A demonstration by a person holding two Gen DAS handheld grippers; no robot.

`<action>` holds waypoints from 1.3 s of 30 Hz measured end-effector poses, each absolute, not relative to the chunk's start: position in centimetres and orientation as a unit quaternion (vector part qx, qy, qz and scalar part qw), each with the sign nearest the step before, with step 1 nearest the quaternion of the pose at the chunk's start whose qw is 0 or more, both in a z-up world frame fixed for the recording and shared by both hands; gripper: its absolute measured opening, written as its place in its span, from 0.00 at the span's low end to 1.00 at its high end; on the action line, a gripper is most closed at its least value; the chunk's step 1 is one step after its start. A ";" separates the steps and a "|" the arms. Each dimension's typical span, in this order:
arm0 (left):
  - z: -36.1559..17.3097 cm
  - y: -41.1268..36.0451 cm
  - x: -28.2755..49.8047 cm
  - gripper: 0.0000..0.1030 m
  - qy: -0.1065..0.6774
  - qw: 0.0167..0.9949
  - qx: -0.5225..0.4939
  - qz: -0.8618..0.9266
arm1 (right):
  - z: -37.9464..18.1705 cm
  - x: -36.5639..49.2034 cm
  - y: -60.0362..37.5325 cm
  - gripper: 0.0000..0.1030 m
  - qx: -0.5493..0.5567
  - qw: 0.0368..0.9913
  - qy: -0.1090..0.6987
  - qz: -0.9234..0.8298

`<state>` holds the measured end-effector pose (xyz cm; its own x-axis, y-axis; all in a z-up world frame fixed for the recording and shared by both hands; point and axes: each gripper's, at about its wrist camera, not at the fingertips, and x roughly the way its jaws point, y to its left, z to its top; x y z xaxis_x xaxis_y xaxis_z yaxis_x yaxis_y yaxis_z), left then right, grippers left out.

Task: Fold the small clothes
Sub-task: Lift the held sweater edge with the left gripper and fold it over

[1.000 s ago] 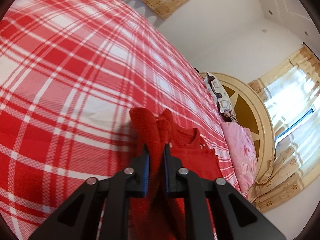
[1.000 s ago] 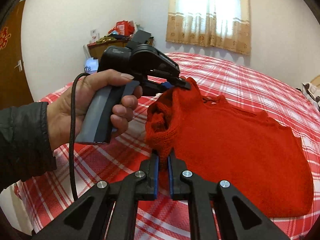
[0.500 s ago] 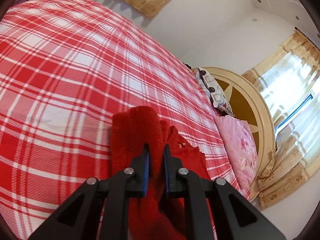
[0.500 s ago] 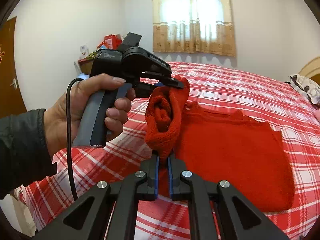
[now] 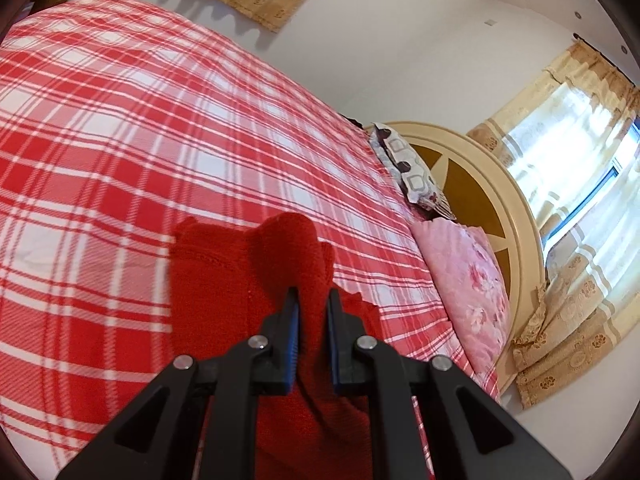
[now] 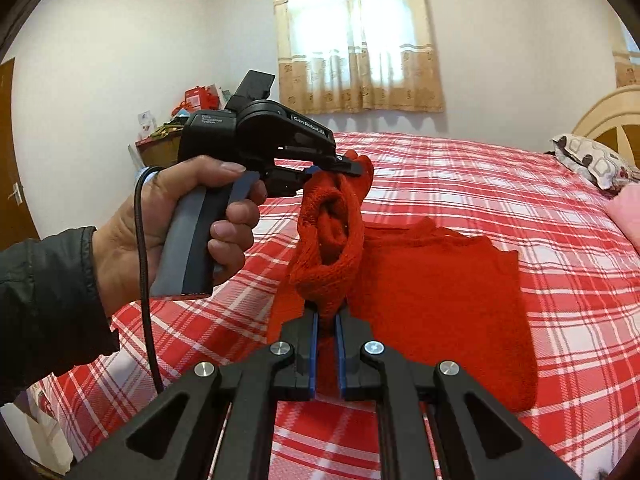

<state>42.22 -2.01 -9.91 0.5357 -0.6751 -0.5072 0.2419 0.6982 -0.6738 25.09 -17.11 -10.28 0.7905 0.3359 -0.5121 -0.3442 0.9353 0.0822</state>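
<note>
A red knitted sweater (image 6: 440,300) lies on the red-and-white plaid bedspread (image 6: 520,184), and everything here is placed against it. Farthest left of the sweater in the right wrist view, a hand (image 6: 160,216) in a dark jacket sleeve grips the grey handle of the left gripper (image 6: 348,166), with a black cable hanging down from it. That gripper's fingers pinch the top of a bunched, rolled-up fold of the sweater, which is lifted clear of the bedspread. Directly below that pinch, the right gripper (image 6: 327,328) has its blue-padded jaws nearly closed, clamped on the lower end of the same raised fold. To the right of both grippers, the body of the sweater lies flat on the bedspread, its far edge reaching toward the patterned pillow (image 6: 592,160) and the round cream headboard (image 6: 608,116). Behind the sweater stands a curtained window (image 6: 356,36), and left of it a cluttered cabinet (image 6: 160,140) against the wall.

In the left wrist view, the left gripper (image 5: 313,312) shows a narrow gap filled by red knit, with the sweater (image 5: 208,280) spreading to its left over the bedspread (image 5: 120,120). To its right lie a pink floral pillow (image 5: 468,272) and the headboard (image 5: 480,184).
</note>
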 end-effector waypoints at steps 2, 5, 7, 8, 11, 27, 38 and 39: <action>-9.7 -3.1 42.4 0.12 0.398 0.831 -0.271 -0.280 | -10.3 24.8 -17.9 0.06 0.000 0.945 0.274 0.177; -9.4 -4.9 42.5 0.12 0.401 0.829 -0.261 -0.289 | -10.3 24.5 -19.0 0.06 0.002 0.946 0.276 0.171; -9.2 -6.0 42.5 0.12 0.403 0.827 -0.258 -0.297 | -10.4 24.4 -20.0 0.06 0.006 0.947 0.278 0.163; -9.2 -6.6 42.5 0.12 0.403 0.826 -0.253 -0.301 | -10.4 24.4 -20.7 0.06 0.008 0.947 0.279 0.160; -9.3 -8.4 42.6 0.12 0.407 0.825 -0.242 -0.308 | -10.8 24.6 -22.4 0.06 0.022 0.946 0.287 0.148; -11.0 -16.6 43.4 0.12 0.445 0.814 -0.179 -0.327 | -14.2 26.1 -30.0 0.06 0.171 0.912 0.363 0.087; -13.0 -22.9 42.4 0.15 0.450 0.838 -0.036 -0.307 | -17.6 26.9 -33.4 0.06 0.286 0.866 0.403 0.076; -13.1 -23.3 42.3 0.19 0.450 0.840 -0.024 -0.303 | -17.8 26.9 -33.6 0.06 0.295 0.863 0.402 0.076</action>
<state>42.27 -23.31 -13.05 0.4115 -0.5304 -0.7411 0.4878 0.8151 -0.3125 26.90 -33.63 -17.78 0.6649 0.3689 -0.6495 0.1057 0.8143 0.5707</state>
